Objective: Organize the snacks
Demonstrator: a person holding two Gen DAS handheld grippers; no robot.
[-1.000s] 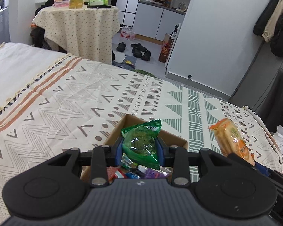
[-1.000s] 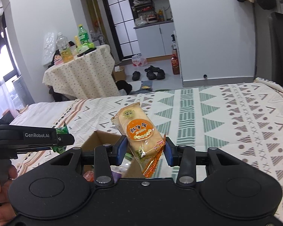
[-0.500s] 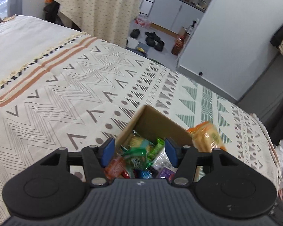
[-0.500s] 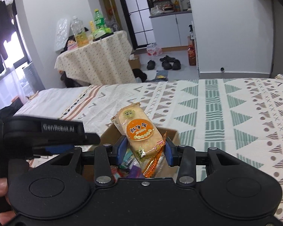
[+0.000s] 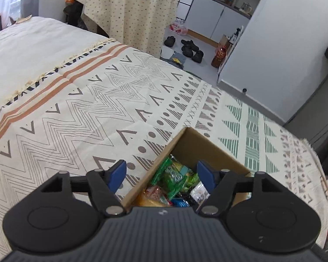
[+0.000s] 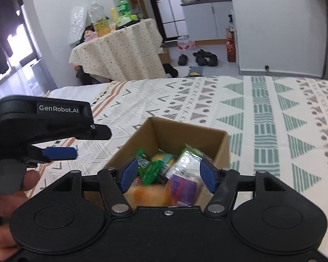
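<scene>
A brown cardboard box (image 5: 199, 146) sits on the patterned bedspread and holds several wrapped snacks (image 5: 175, 181). It also shows in the right wrist view (image 6: 185, 133), with an orange-wrapped cake (image 6: 150, 193), green packets (image 6: 150, 170) and a purple packet (image 6: 182, 187) inside. My left gripper (image 5: 161, 174) is open and empty above the box's left edge. It shows from the side in the right wrist view (image 6: 59, 152). My right gripper (image 6: 167, 175) is open and empty just above the box's near side.
The patterned bedspread (image 5: 87, 109) spreads all around the box. Beyond the bed stand a cloth-covered table with bottles (image 6: 120, 43), shoes on the floor (image 5: 189, 49) and a white wall (image 5: 273, 43). The bed's right edge (image 5: 317, 163) is near the box.
My left gripper opened and dropped the green snack into the box, then drew left. My right gripper then opened and the orange-wrapped cake fell into the box.
</scene>
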